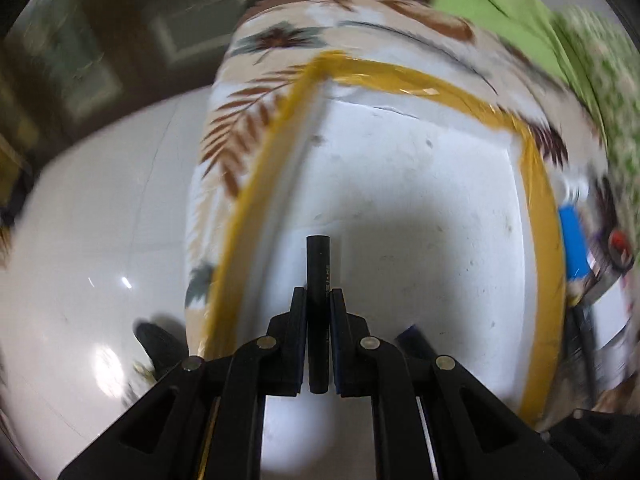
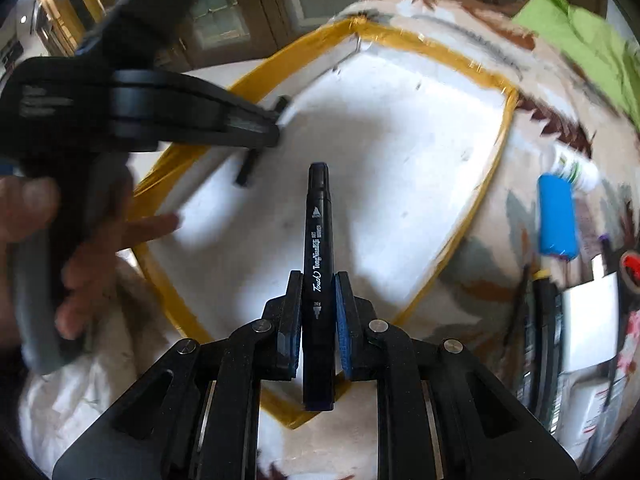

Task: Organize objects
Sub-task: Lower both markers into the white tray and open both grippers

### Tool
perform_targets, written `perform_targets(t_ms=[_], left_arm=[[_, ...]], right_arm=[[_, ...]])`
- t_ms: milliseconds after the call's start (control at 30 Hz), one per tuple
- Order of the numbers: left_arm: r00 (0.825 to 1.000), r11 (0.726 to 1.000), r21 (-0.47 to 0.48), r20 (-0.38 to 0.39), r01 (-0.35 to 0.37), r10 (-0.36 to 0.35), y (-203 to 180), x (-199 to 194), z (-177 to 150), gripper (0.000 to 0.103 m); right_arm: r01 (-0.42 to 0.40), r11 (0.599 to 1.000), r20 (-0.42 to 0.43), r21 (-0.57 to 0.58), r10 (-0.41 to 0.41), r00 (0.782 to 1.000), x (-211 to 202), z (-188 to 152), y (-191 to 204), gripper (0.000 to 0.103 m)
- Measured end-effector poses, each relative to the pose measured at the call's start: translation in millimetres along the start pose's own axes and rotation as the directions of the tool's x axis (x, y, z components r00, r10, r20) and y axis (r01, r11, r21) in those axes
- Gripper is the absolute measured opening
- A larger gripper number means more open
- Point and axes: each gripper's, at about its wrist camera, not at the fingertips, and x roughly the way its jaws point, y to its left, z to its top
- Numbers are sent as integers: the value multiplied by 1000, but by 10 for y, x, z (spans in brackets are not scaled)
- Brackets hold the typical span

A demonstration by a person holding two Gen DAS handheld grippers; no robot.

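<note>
My left gripper (image 1: 318, 294) is shut on a thin black pen (image 1: 317, 264) and holds it over a white box (image 1: 420, 200) with a yellow taped rim. My right gripper (image 2: 318, 280) is shut on a black Touch marker (image 2: 318, 240) above the same white box (image 2: 400, 160). The left gripper (image 2: 272, 128) also shows in the right wrist view at the box's left rim, with its pen (image 2: 250, 164) hanging below the fingers.
The box sits on a leaf-print cloth (image 1: 248, 120). Right of it lie a blue object (image 2: 557, 220), several dark pens (image 2: 540, 320), white paper (image 2: 592, 320) and a red-centred roll (image 2: 632, 272). A green cloth (image 1: 500, 12) lies at the back right. White floor (image 1: 100, 220) is left.
</note>
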Motion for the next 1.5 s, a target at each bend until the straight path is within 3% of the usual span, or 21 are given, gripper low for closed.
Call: perform_targets(t_ms=[100,333,500,567,633,700,733,833,933,1000,1100,1133,1167,1233,1300,1400,1500], left_arm=[[998,998,43,-25,-52,53,-103,-6,-31,9],[988,996,-36,-133,80,-84,-326,-188,-366,9],[980,988,-61,-129,145,-152,-534,-286,-528,9],[967,966,-156,-119,206,-226,-398,-271,-509,9],[943,922,-269,-109,277,-315,-200,-247,-523,9],[927,888,-343,-102,306,-360,-113,-239,-599,9],[924,870,-387,-101,306,-370,-117,-244,-696,9],[927,851,-436,-88,294,-365,-132,-300,-811,9],[934,855,-435,-81,281,-348,-167,-320,-858,9],[934,856,-433,-80,282,-348,-151,-324,-851,9],[948,880,-397,-67,261,-311,-184,-390,-855,10],[950,887,-378,-56,266,-308,-223,-415,-834,10],[951,891,-368,-49,267,-305,-229,-437,-837,10],[958,909,-333,-47,251,-282,-262,-476,-876,10],[956,918,-306,-69,251,-285,-280,-476,-927,10],[944,904,-320,-72,284,-322,-230,-519,-1020,10],[937,876,-348,16,333,-350,-167,-637,-991,10]], right_arm=[[3,1000,-25,-17,-3,1000,10,-23,-26,14],[-21,998,-111,-55,15,994,-116,-188,-282,15],[-50,998,-139,-24,47,989,-276,-449,-427,15],[-88,996,-128,9,89,988,-280,-489,-474,15],[-112,992,-109,53,117,987,-267,-479,-514,15],[-119,990,-98,70,126,987,-236,-446,-508,15],[-116,991,-93,71,122,988,-228,-430,-487,15],[-70,995,-90,70,76,993,-212,-349,-437,15],[-31,997,-83,69,37,996,-239,-368,-352,15],[-49,997,-78,63,54,995,-236,-406,-372,16],[-107,989,-68,105,115,991,-298,-390,-475,18],[-134,984,-47,116,140,989,-358,-394,-509,26],[-150,982,-28,119,154,988,-413,-397,-542,41],[-174,978,6,113,175,985,-516,-409,-557,48],[-195,974,21,115,194,981,-591,-389,-587,48],[-226,967,24,115,225,974,-695,-455,-573,48],[-215,971,49,107,211,976,-839,-534,-643,48]])
